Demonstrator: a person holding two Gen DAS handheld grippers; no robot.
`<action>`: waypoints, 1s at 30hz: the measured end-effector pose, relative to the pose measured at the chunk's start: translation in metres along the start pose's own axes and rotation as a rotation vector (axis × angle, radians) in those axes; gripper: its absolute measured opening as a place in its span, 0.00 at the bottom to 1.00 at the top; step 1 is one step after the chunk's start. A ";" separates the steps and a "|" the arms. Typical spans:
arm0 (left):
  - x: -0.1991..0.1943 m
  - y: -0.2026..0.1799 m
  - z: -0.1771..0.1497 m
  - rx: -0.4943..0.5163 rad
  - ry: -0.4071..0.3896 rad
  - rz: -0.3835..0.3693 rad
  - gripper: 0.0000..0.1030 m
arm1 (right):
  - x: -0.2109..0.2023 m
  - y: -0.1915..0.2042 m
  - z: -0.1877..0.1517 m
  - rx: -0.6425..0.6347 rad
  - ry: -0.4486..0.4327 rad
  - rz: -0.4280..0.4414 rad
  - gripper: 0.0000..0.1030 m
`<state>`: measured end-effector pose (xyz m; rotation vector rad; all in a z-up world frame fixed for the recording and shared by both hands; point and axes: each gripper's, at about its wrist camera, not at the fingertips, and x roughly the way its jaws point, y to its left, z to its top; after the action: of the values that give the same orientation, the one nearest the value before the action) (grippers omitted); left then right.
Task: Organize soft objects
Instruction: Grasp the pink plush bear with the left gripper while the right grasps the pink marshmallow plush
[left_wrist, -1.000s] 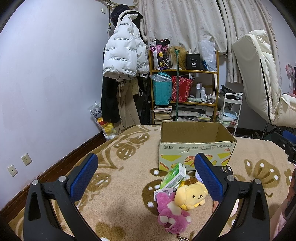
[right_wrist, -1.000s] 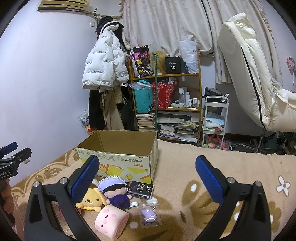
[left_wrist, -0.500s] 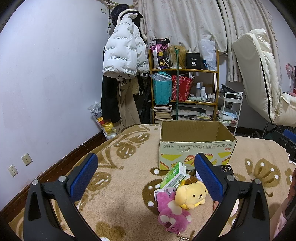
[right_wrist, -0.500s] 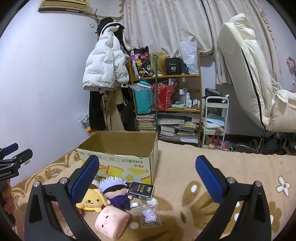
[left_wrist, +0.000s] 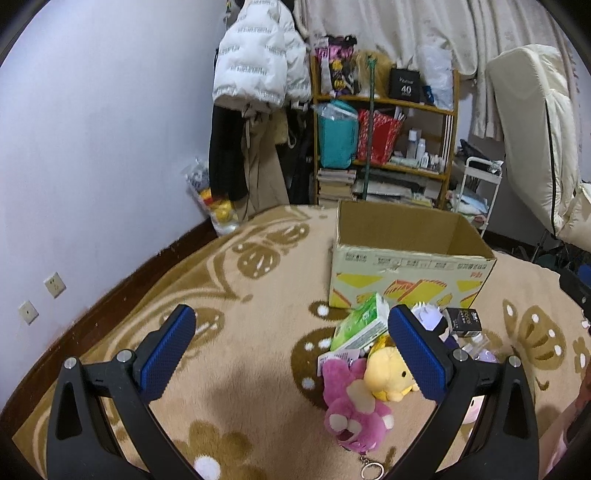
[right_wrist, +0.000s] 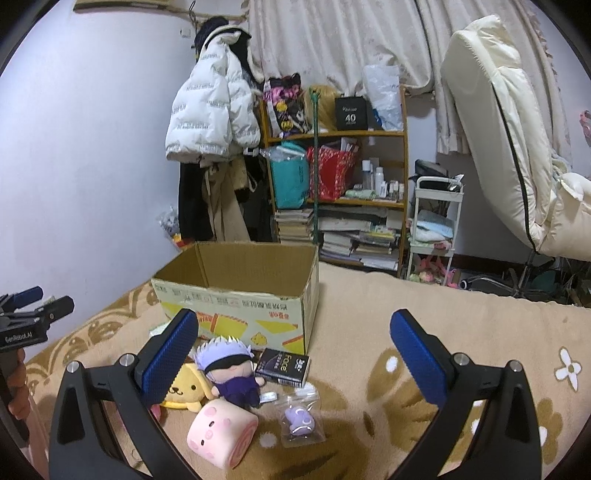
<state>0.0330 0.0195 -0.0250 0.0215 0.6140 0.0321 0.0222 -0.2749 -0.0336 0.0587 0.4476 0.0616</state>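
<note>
There was one open cardboard box (right_wrist: 236, 291). Plush toys numbered four: one pink bear (left_wrist: 354, 406), one yellow dog (right_wrist: 184, 387), one white-haired doll (right_wrist: 229, 369), one pink roll (right_wrist: 221, 432). There was also one black carton (right_wrist: 284, 367), one green tissue pack (left_wrist: 362, 325) and one bagged purple figure (right_wrist: 301, 421).

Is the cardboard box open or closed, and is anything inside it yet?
Open: the brown cardboard box stands upright with no top flaps over it. Contents: cannot tell; only its bare inner walls show.

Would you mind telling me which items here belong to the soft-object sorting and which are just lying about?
For the job: cardboard box, pink bear plush, yellow dog plush, purple-robed doll, pink roll cushion.

Lying about: black Face box, green tissue pack, bagged purple trinket, shelf.
</note>
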 end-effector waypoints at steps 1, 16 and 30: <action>0.004 0.000 0.000 -0.001 0.019 -0.004 0.99 | 0.004 0.003 0.001 -0.006 0.016 -0.007 1.00; 0.062 -0.019 -0.017 0.008 0.291 -0.072 0.99 | 0.084 0.000 -0.028 0.035 0.309 0.035 1.00; 0.102 -0.039 -0.047 0.089 0.535 -0.104 0.99 | 0.092 0.012 -0.052 0.046 0.435 0.176 1.00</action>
<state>0.0898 -0.0152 -0.1235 0.0683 1.1508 -0.0940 0.0819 -0.2543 -0.1197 0.1316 0.8779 0.2400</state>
